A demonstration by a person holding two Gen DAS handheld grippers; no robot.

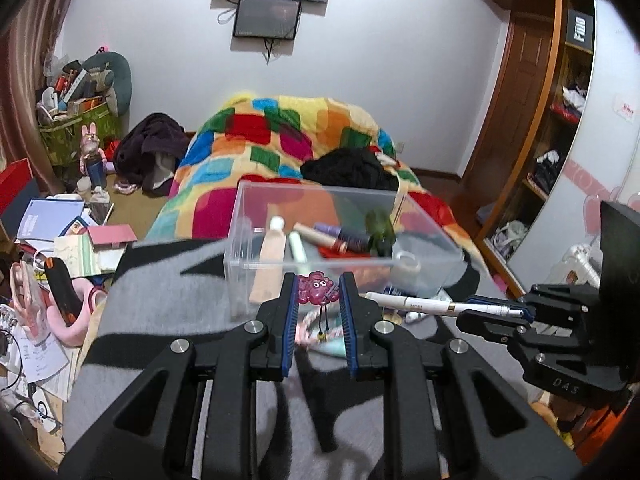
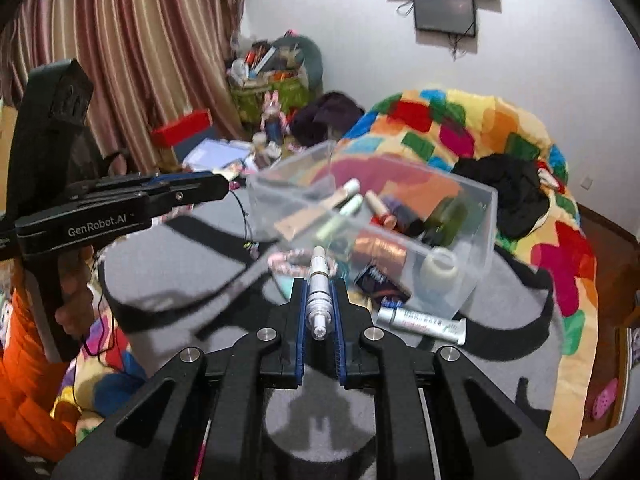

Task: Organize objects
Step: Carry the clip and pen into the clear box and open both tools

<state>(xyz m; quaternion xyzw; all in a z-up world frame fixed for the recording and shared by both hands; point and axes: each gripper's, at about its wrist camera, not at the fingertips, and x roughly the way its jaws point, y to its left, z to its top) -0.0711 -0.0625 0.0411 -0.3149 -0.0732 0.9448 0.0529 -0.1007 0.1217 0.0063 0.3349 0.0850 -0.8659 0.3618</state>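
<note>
1. Your left gripper [image 1: 319,294] pinches a pink charm [image 1: 317,289]; your right gripper [image 2: 319,304] clamps a white pen [image 2: 319,292].
2. The clear box [image 1: 256,216] sits just beyond, on the grey blanket [image 1: 168,300].
3. Lift each clear of the near wall, probably low, before releasing.

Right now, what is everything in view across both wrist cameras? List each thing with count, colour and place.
Storage box: one, clear plastic, on the grey blanket, holding tubes and small bottles.
Charm: one, pink with eyes, between the left gripper's fingers.
Pen-like tube: one, white, held by the right gripper, lying in front of the box.
Squeeze tube: one, silver-white, on the blanket beside the box.
Grey blanket: one, grey with black pattern, on the bed.
Quilt: one, multicoloured patches, behind the box.
Wall screen: one, dark, on the white wall.
Left gripper: black, blue pads.
Right gripper: black, blue pads.
</note>
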